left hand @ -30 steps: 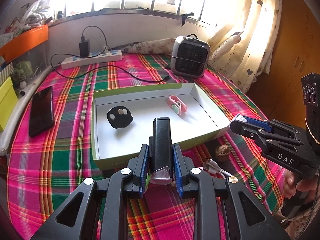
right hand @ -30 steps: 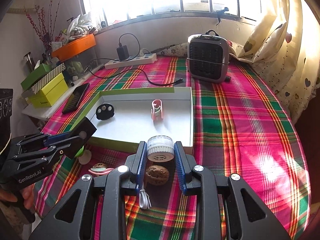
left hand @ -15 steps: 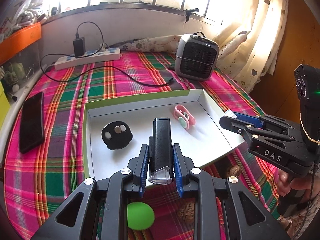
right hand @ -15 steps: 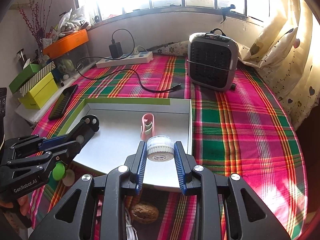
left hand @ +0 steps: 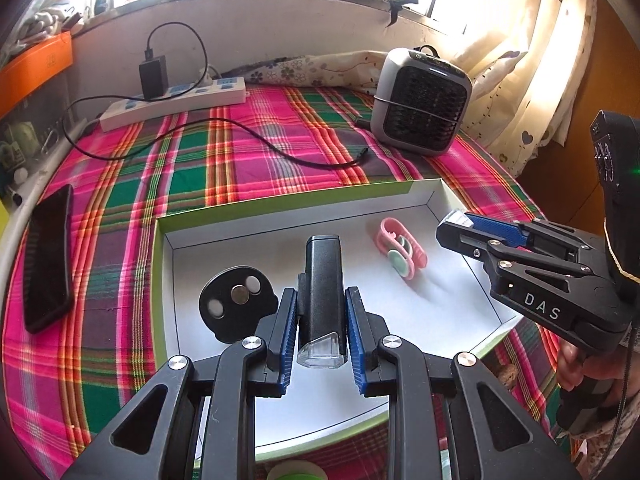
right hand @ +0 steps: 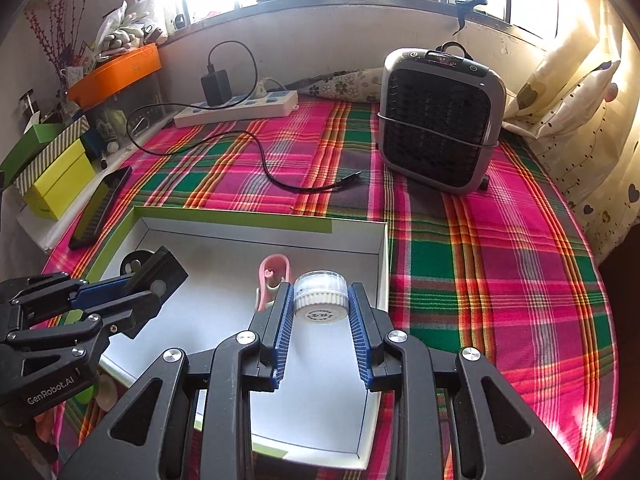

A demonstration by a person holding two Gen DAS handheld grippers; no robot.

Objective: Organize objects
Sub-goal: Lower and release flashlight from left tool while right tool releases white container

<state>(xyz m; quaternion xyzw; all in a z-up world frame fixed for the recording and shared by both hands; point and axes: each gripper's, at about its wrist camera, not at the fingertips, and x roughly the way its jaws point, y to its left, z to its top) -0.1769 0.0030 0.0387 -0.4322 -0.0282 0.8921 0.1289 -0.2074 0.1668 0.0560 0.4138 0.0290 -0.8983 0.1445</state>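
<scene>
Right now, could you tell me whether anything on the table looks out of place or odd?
Little stands out. A loose black cable trails unplugged across the plaid cloth, and a dark phone lies near the table edge. The box sits slightly askew.

Left hand-held gripper [left hand: 321, 322] clamping black bike light [left hand: 323, 294] over white tray [left hand: 448, 304], pink clip [left hand: 402, 248] inside

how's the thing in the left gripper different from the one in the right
The left gripper holds a long black bike light with a clear lens end; the right gripper holds a short round white jar. The light lies lengthwise along the fingers; the jar sits crosswise, its ribbed lid toward the camera. Both are clamped above the white box.
</scene>
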